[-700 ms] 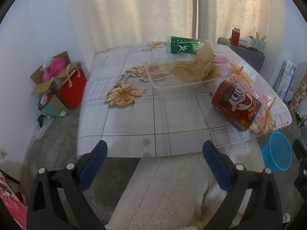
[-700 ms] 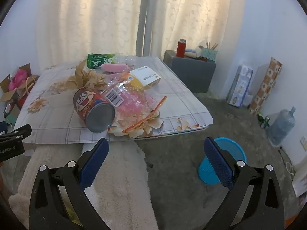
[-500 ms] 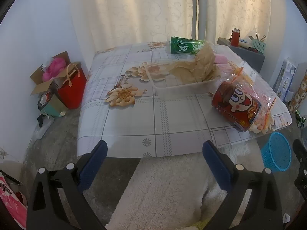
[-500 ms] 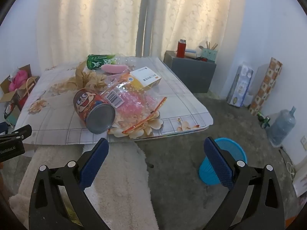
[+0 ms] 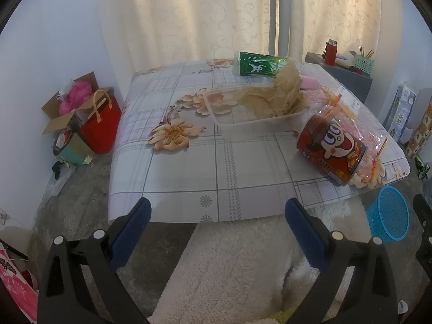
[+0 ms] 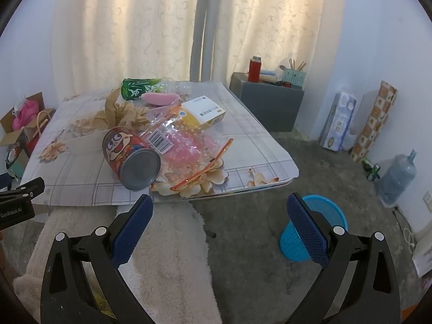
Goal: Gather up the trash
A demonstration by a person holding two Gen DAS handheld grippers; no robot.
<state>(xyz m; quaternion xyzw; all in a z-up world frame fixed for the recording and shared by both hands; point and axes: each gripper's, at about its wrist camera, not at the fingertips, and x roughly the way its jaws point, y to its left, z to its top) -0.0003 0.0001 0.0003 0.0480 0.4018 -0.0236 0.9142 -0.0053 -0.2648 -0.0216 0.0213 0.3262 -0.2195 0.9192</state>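
Trash lies on a low table with a flowered cloth. A red cartoon can lies on its side near the front right edge. Beside it sits a clear bag with pink contents. A clear plastic tray holds crumpled brown paper. Farther back are a green packet, a pink item and a yellow-white box. A blue mesh basket stands on the floor right of the table. My left gripper and right gripper hang open and empty before the table.
A white fluffy rug lies under the grippers. A red bag and cardboard boxes stand left of the table. A grey cabinet with a red flask is behind it. Paper rolls and a water jug line the right wall.
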